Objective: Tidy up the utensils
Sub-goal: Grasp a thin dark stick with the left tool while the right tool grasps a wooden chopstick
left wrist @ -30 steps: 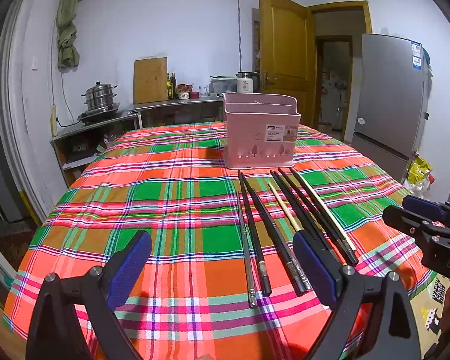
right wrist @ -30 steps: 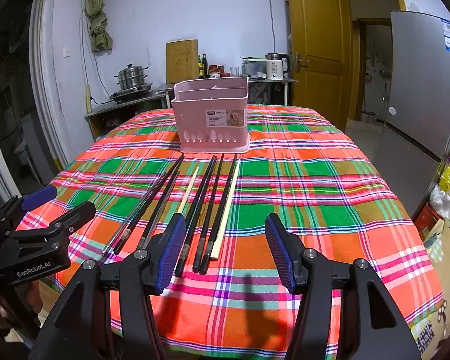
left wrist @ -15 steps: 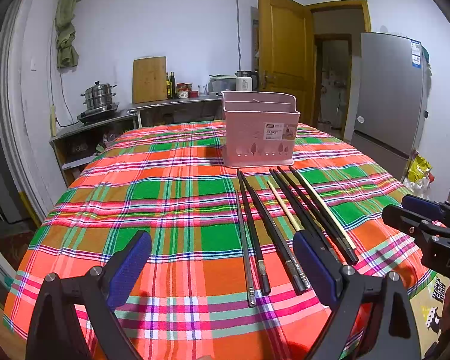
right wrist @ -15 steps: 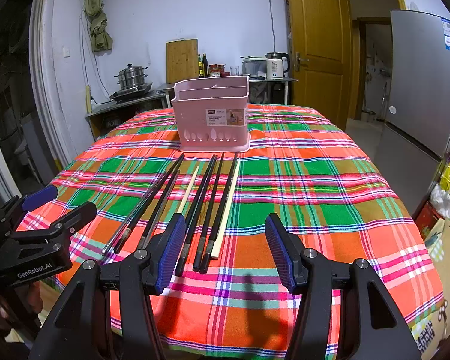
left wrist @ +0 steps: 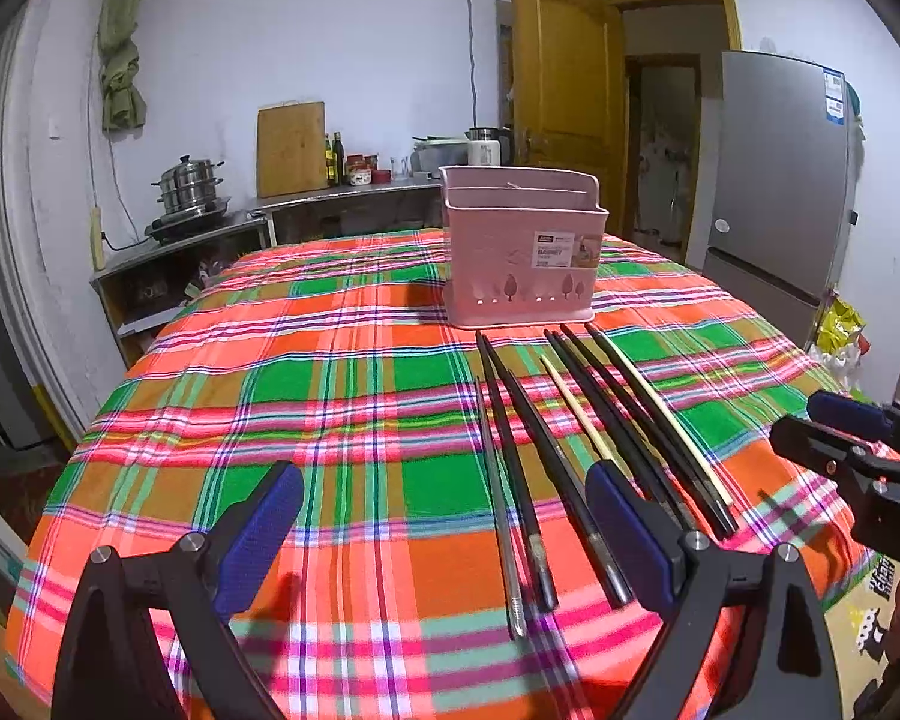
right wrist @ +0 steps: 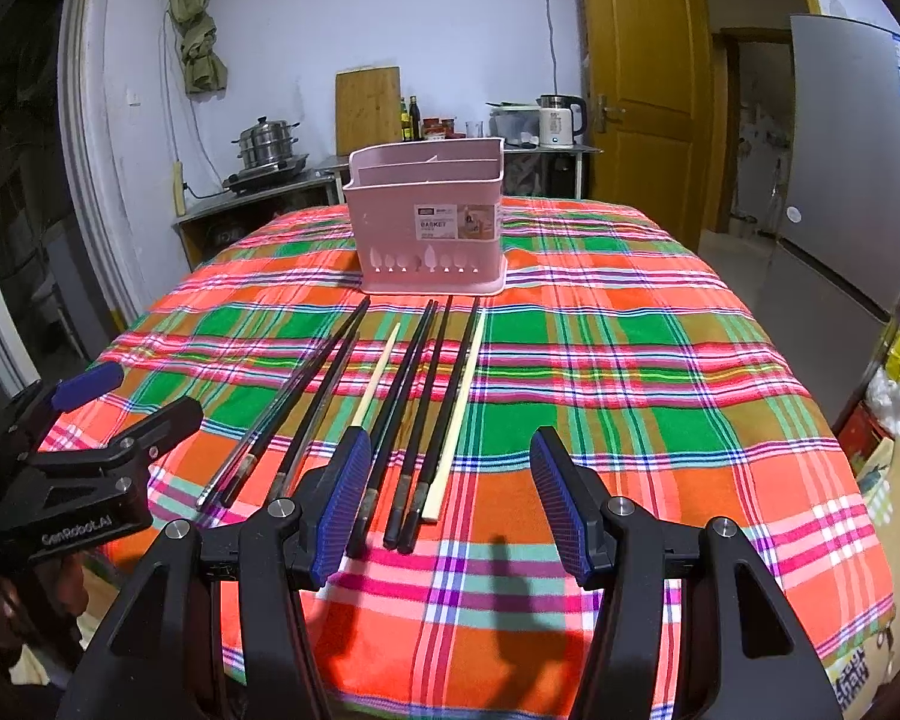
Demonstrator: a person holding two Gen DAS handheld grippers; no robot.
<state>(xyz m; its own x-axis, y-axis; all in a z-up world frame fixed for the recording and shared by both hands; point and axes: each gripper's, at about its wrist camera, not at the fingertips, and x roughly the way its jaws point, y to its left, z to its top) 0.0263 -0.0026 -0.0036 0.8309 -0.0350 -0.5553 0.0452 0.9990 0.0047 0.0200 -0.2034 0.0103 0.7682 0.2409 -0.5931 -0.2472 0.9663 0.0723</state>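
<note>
Several chopsticks lie side by side on the plaid tablecloth: black ones (left wrist: 513,450), a silver one (left wrist: 498,510) and pale wooden ones (left wrist: 576,414). They also show in the right wrist view (right wrist: 414,396). A pink utensil basket (left wrist: 522,252) stands upright behind their far tips, also in the right wrist view (right wrist: 429,216). My left gripper (left wrist: 444,528) is open and empty above the near table edge, left of the chopstick ends. My right gripper (right wrist: 450,498) is open and empty over the near ends of the right-hand chopsticks.
The round table (right wrist: 660,360) carries a red, green and orange plaid cloth. A counter with a steel pot (left wrist: 189,186), cutting board and kettle runs along the back wall. A grey fridge (left wrist: 780,180) and a wooden door stand at the right.
</note>
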